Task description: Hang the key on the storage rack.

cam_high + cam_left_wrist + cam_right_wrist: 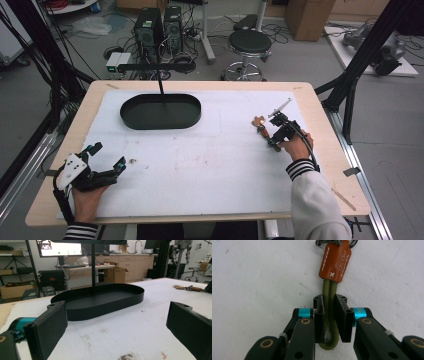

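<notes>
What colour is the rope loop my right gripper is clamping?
Olive green rope loop, below an orange-brown leather tab; clearest in the right gripper view.

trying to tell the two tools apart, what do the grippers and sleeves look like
Both grippers are black with flat black pads and teal collars at the jaws. The left gripper carries a pale three-cornered plate with dark holes. The right gripper shows brass-coloured rivets on its links, and a black cable trails from it. Both sleeves are light grey with black-and-white striped cuffs.

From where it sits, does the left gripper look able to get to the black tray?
Probably yes. The left gripper rests open at the near left of the table, and bare white mat lies between it and the black tray. The tray's upright post stands farther back.
</notes>
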A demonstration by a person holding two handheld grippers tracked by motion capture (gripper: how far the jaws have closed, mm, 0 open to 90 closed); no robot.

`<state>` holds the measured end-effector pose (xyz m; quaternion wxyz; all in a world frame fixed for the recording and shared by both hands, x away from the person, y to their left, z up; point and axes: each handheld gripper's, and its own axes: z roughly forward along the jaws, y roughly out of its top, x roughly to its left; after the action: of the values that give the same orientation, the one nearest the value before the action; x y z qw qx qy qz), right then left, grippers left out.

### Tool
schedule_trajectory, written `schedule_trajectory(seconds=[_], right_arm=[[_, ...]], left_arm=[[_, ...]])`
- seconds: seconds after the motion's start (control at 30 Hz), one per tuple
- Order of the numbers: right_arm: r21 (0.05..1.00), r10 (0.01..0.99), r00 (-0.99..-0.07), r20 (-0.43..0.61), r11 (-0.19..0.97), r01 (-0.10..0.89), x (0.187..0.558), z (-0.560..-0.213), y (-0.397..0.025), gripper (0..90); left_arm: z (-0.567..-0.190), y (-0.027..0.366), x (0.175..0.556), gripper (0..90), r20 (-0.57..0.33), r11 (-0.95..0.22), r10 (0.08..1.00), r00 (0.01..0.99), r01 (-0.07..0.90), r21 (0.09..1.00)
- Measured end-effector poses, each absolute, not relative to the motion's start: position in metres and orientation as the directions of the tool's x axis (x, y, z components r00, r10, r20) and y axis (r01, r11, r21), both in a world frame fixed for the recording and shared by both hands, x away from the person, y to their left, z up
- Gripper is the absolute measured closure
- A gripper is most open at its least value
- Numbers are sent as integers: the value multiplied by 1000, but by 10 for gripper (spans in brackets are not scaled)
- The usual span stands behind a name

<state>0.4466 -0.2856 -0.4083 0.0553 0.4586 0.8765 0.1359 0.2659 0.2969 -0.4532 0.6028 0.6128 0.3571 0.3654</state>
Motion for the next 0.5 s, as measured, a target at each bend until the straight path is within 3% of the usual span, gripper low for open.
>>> schedule_trajectory(seconds=[0.5], right_arm=[[350,795,-602,70,546,761,443,-400,-287,792]], left_arm=[[-453,297,266,40,14,-13,877,481,-5,1000]])
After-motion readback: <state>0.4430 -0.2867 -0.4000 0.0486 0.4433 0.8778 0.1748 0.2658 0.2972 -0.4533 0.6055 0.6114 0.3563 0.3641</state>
